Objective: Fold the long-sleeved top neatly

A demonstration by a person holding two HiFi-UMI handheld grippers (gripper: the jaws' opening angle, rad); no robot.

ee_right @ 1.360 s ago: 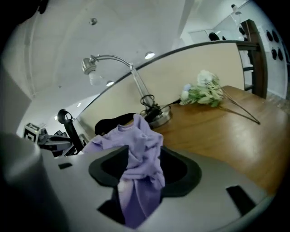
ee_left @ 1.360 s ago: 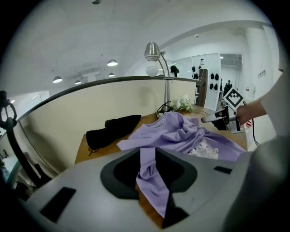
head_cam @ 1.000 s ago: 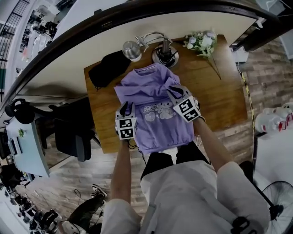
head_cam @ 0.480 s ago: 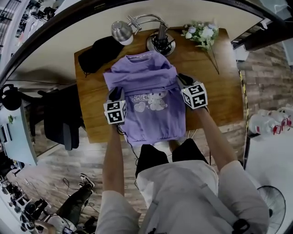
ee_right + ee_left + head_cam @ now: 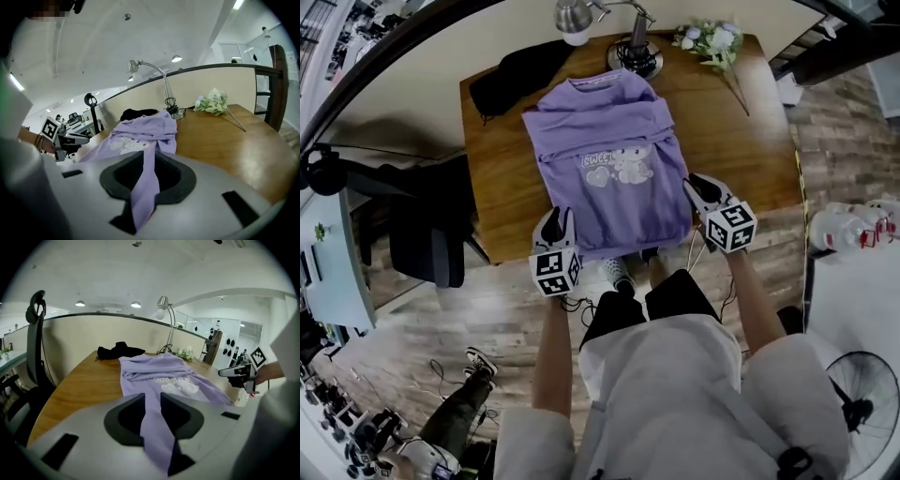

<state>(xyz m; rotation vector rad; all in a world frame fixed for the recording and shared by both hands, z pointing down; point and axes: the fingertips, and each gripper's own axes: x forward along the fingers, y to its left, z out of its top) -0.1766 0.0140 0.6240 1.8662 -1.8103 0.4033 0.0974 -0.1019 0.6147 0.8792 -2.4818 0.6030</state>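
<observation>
While each jaw pair pinches a hem corner: left gripper (image 5: pixel 152 398) clamped on purple top (image 5: pixel 609 141); right gripper (image 5: pixel 149 157) likewise, jaws just eased wider, cloth between them. Top lies flat on table (image 5: pixel 750 131), hem at the near edge. Risk: the loosened right pinch may drop its corner and skew the fold.

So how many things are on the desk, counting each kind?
top: 1
black cloth: 1
lamp: 1
flowers: 1 bunch
Total: 4
</observation>
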